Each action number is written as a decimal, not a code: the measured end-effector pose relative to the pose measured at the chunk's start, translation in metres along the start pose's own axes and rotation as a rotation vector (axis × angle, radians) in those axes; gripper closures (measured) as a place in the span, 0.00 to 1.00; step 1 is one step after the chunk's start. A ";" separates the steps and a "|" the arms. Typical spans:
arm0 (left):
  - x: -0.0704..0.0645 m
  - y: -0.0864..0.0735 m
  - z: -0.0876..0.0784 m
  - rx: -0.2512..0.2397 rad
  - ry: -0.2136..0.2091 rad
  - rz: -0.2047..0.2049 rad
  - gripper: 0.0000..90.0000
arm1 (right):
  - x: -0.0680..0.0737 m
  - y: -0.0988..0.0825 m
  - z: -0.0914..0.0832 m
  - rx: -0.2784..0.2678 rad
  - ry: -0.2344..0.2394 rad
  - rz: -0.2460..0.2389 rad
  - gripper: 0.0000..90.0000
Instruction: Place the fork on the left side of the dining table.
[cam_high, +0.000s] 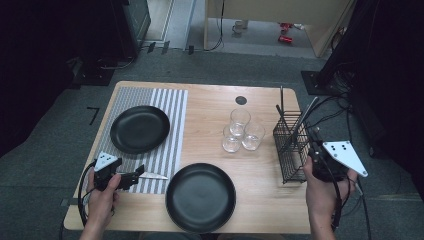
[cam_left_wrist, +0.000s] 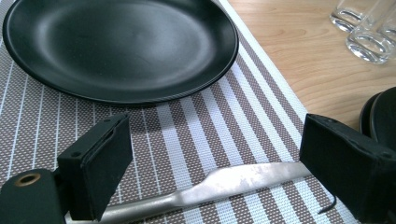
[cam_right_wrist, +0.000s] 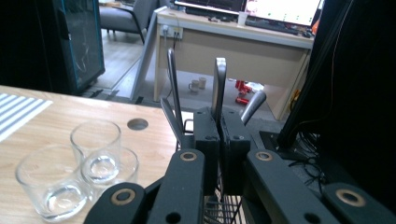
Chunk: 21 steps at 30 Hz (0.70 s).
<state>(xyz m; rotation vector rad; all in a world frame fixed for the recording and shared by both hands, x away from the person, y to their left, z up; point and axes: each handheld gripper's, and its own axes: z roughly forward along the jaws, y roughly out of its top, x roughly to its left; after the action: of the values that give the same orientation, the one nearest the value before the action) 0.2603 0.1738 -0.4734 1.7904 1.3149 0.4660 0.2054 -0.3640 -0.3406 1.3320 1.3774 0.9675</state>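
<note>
At the table's (cam_high: 260, 200) near left corner the left gripper (cam_high: 136, 177) lies low over the striped placemat (cam_high: 167, 130), its jaws spread wide and empty with a butter knife (cam_left_wrist: 224, 183) flat on the weave between them, blade pointing toward the near black plate (cam_high: 200, 197). The knife is dull brushed steel, thin and flat, so if it is to be lifted again the pads would do best to close on the thicker handle, squarely across it. Behind it, on the mat, sits the far black plate (cam_left_wrist: 121, 46), matte, round and shallowly dished, and the mat itself is a coarse woven mesh in brown and white bands. Toward the middle of the pale wood top stand three clear, thick-bottomed tumblers (cam_high: 241, 131) clustered together. At the right edge the black wire caddy (cam_high: 292, 145) holds more steel cutlery upright, and the right gripper (cam_right_wrist: 219, 140) hangs just above it, jaws pressed together on a flat metal handle (cam_right_wrist: 219, 86), probably a knife, though its working end is hidden. Drawing it straight up, clear of its neighbours and the wire rim, should keep the caddy from tipping.
</note>
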 end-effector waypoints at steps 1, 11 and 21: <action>-0.002 0.001 -0.001 -0.001 0.010 0.017 0.11 | 0.000 0.003 -0.002 -0.008 0.003 0.004 0.99; -0.022 0.010 -0.007 -0.028 -0.021 0.071 0.11 | 0.007 0.028 -0.021 -0.059 0.048 0.014 0.99; -0.034 0.020 -0.007 -0.051 -0.070 0.064 0.11 | 0.014 0.040 -0.022 -0.080 0.096 0.027 0.99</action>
<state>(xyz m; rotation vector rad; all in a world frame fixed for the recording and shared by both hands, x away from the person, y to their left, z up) 0.2548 0.1437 -0.4474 1.7948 1.1912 0.4634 0.1941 -0.3447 -0.2982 1.2614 1.3805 1.1057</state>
